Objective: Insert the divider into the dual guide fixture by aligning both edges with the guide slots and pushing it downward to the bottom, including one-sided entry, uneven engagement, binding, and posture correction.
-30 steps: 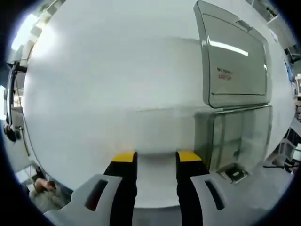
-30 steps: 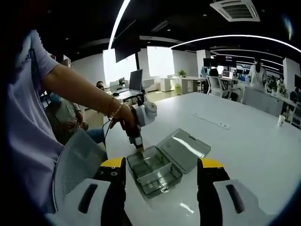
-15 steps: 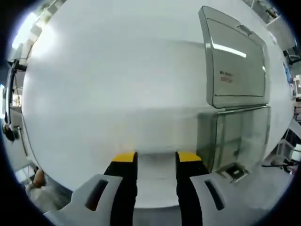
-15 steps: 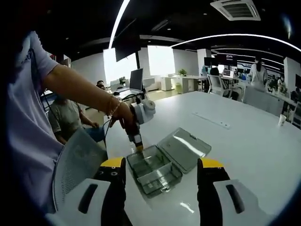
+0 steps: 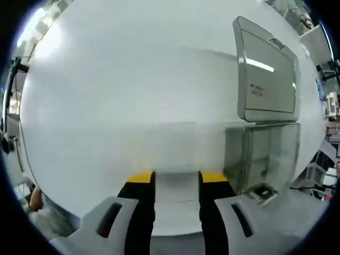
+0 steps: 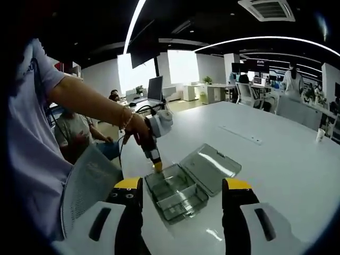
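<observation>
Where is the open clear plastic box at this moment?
In the right gripper view the clear plastic box lies on the white table between the right tongs, with the left tongs at its near edge.

In the left gripper view the picture has slid a little as the camera moves: the clear box now sits slightly further right and its open lid reaches less far toward the top edge, while the box itself lies as before on the tabletop.

In the right gripper view the left gripper has come down a touch beside the box, its tip now just at the near-left corner of the tray. The seated person behind has shifted posture, now sitting more upright.
</observation>
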Motion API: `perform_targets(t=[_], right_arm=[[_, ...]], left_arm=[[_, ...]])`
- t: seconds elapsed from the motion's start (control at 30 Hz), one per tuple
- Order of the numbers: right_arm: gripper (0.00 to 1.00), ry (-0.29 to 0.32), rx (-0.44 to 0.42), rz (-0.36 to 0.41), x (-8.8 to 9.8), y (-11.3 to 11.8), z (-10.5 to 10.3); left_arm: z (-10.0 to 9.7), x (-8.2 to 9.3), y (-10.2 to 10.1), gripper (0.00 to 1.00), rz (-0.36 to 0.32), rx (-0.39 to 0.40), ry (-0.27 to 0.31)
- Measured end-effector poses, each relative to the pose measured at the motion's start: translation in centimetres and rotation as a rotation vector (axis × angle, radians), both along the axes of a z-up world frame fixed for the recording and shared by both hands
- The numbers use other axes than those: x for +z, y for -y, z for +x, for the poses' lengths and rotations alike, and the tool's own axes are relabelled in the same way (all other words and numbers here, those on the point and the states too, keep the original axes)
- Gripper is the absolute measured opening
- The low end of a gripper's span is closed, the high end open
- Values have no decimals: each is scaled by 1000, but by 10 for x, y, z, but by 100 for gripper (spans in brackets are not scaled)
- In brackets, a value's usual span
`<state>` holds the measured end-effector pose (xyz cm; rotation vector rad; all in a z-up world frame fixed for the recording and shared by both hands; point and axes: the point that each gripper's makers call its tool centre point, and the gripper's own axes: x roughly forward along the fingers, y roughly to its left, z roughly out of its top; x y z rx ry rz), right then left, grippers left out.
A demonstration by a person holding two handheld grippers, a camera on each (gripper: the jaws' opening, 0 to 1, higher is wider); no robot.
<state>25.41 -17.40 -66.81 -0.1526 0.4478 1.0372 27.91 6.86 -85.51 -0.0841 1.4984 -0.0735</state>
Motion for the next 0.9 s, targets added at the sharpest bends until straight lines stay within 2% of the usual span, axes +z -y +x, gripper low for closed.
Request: perform_targets(t=[0.7,0.77,0.83,0.9], right_arm=[[56,-1,20,-11,3,-8,-1],[55,-15,23,-11,3,-8,-2],[55,-56,17,6,3,-8,-3],[55,-58,11,15,4,-7,-2]], left_arm=[[3,17,-6,29,-117,88,58],[5,21,-4,29,-134,92,70],[7,26,-1,29,-167,96,91],[6,31,-1,29,-198,115,104]])
